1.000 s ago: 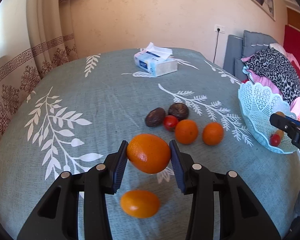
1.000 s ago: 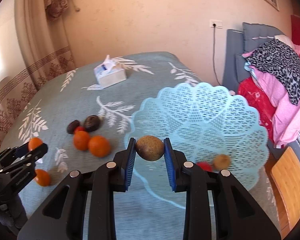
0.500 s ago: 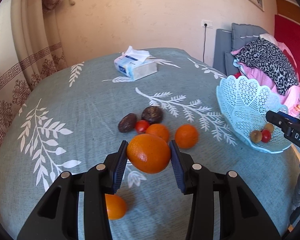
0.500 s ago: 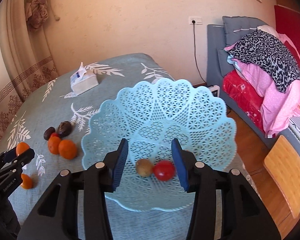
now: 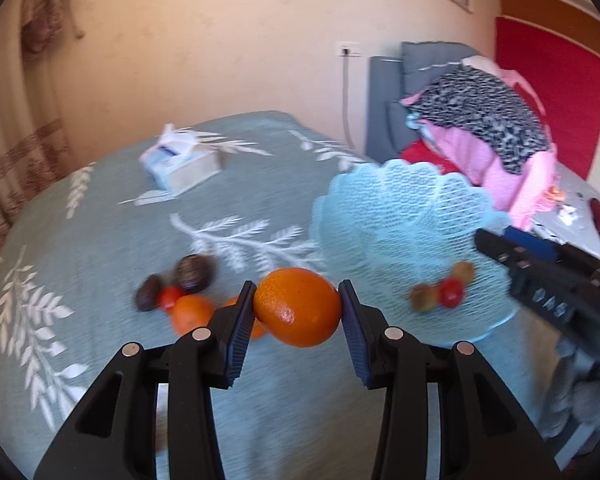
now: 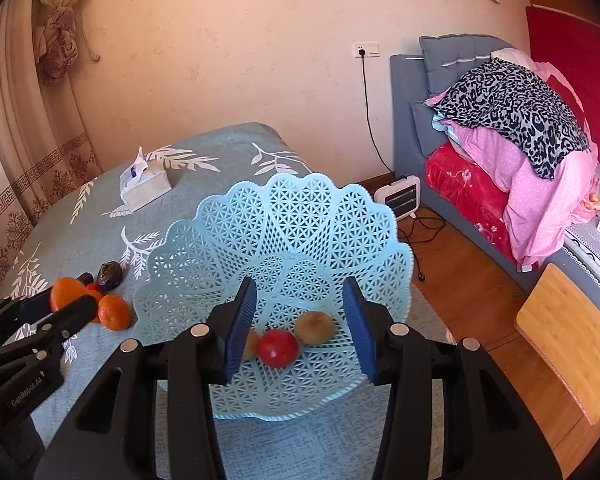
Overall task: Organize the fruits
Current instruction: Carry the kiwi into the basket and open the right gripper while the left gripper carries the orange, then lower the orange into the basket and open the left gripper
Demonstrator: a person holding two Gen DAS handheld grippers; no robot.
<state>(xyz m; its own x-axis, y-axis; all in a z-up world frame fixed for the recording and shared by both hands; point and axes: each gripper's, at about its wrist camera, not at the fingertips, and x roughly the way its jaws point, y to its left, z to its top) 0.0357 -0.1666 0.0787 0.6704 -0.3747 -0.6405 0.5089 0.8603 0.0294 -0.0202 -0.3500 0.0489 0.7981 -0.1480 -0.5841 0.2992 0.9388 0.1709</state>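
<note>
Left wrist view: left tongs (image 5: 298, 308) clamp an orange (image 5: 298, 306); right tongs (image 6: 300, 316) gape above the basket (image 6: 300, 224).

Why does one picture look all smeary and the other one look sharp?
Left wrist view: the table fruit, tissue box and basket are smeared, but the orange in the left gripper stays crisp. Right wrist view: sharp throughout, with the open right gripper over the basket.
</note>
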